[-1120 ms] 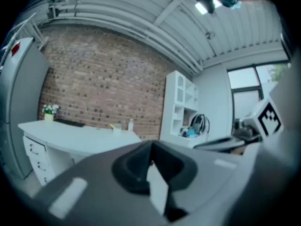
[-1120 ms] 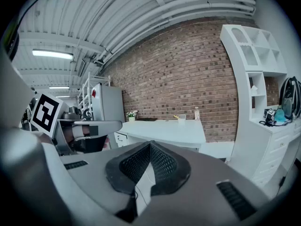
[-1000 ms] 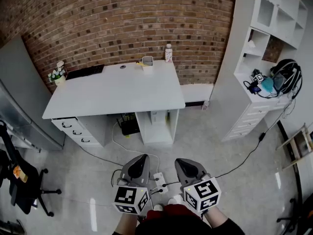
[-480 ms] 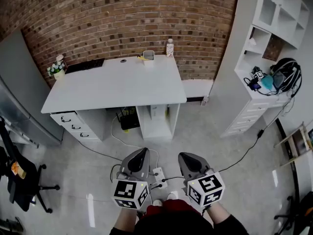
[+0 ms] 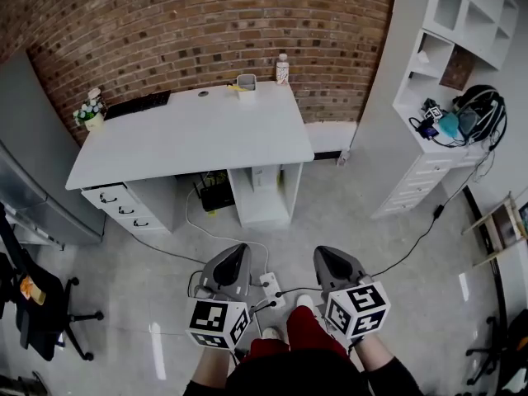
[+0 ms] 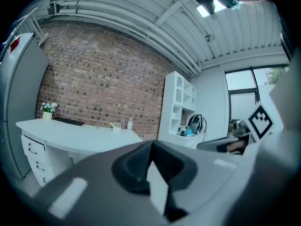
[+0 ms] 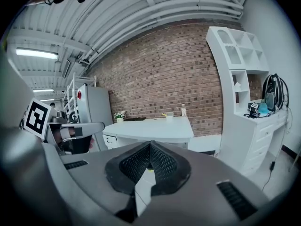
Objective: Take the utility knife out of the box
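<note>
A small open box (image 5: pixel 246 82) stands at the far edge of the white desk (image 5: pixel 190 143), with a yellow item (image 5: pixel 237 87) poking out at its left side; I cannot tell whether that is the utility knife. Both grippers hang low in front of the person, far from the desk, over the floor. My left gripper (image 5: pixel 237 252) is shut with nothing in it, and my right gripper (image 5: pixel 324 254) is shut and empty too. The right gripper view shows the box (image 7: pixel 169 115) small on the desk (image 7: pixel 155 126), and the left gripper view shows the box (image 6: pixel 116 125) on it as well.
A bottle (image 5: pixel 283 68), a keyboard (image 5: pixel 139 104) and a flower pot (image 5: pixel 91 115) sit along the desk's back edge. A power strip with cables (image 5: pixel 268 285) lies on the floor just ahead. A white shelf unit (image 5: pixel 437 97) stands right, an office chair (image 5: pixel 33 304) left.
The head view has shifted slightly, so the grippers sit a little higher in the picture. Both grippers stay shut and side by side.
</note>
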Demonstrator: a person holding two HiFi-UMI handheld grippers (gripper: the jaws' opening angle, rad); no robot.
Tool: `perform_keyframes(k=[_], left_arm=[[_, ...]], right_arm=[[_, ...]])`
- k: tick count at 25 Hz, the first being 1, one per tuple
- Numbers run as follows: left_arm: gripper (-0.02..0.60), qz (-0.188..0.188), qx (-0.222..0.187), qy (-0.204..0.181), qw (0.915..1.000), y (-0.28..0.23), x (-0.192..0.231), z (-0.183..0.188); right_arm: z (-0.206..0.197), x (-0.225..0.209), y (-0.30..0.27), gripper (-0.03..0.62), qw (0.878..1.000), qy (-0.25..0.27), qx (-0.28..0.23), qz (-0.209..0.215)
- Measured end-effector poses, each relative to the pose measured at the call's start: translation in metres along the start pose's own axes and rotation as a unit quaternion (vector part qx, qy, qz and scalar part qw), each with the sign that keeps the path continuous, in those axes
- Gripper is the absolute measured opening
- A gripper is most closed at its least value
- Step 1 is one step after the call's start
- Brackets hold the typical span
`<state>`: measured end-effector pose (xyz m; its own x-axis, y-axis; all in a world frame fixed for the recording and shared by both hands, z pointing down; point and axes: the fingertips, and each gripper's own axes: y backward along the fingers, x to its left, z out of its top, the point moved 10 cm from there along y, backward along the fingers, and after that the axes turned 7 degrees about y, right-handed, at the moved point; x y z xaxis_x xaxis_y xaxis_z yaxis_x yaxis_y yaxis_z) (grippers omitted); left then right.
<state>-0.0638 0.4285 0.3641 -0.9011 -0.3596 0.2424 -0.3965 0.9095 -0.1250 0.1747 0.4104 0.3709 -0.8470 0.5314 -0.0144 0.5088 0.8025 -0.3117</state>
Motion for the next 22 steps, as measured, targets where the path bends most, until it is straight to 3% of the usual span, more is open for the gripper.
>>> perform_keyframes(k=[8, 22], left_arm=[[0.003, -0.005, -0.008, -0.003, 0.9999, -0.017, 0.002, 0.004], [0.003, 0.032, -0.001, 0.0, 0.9995, -0.065, 0.024, 0.008]], right_arm=[[0.0, -0.017, -0.009, 0.008, 1.0, -0.01, 0.003, -0.014], [0.01, -0.054, -0.066, 0.008, 1.0, -0.003, 0.014, 0.016]])
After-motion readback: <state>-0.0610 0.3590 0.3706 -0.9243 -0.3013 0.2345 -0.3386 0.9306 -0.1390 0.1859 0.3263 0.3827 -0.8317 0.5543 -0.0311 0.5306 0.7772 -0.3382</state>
